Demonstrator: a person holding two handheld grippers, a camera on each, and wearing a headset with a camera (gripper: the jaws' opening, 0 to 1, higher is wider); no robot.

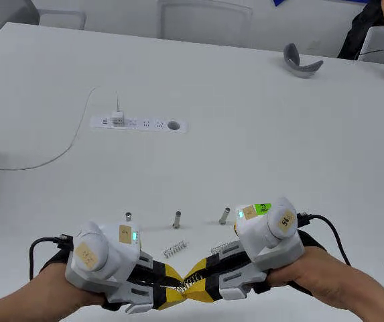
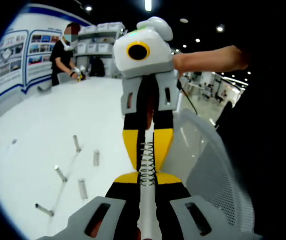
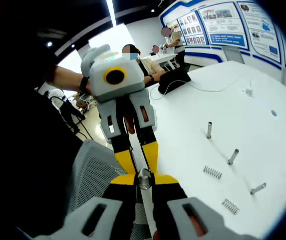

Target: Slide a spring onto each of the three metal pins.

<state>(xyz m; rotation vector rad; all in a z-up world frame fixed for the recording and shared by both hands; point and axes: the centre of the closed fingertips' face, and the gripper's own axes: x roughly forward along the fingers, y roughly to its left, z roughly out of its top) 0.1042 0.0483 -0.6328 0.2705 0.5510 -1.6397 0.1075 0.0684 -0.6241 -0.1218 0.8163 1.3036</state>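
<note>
Head view, held spring: the spring [image 1: 190,282] is hanging in the air on the person's side of the middle pin [image 1: 177,219], well apart from it. It is lying flat, pointing from one gripper to the other.
Head view, grippers: the left gripper [image 1: 177,288] and the right gripper [image 1: 202,282] are meeting tip to tip. Each one seems to be pinching one end of the spring.
Head view, other pins: the left pin [image 1: 129,216] and the right pin [image 1: 224,215] are sitting on either side of the middle pin. None of the three is wearing a spring.
Left gripper view, grip: the left gripper [image 2: 146,179] is squeezing the near end of the spring [image 2: 146,152], with its jaws almost together. The right gripper [image 2: 147,166] is coming in from the top and closing on the far end.
Left gripper view, pin: the middle pin [image 2: 60,173] is sitting off to the left, well apart from the jaws.
Right gripper view, grip: the right gripper [image 3: 143,181] is closing on the spring [image 3: 143,177], which is showing its round end.
Right gripper view, pin: the middle pin [image 3: 233,156] is standing off to the right.
Next move, my guess: both grippers are about as near to the middle pin. The spring is needing a turn to point along a pin before it can slide on.
</note>
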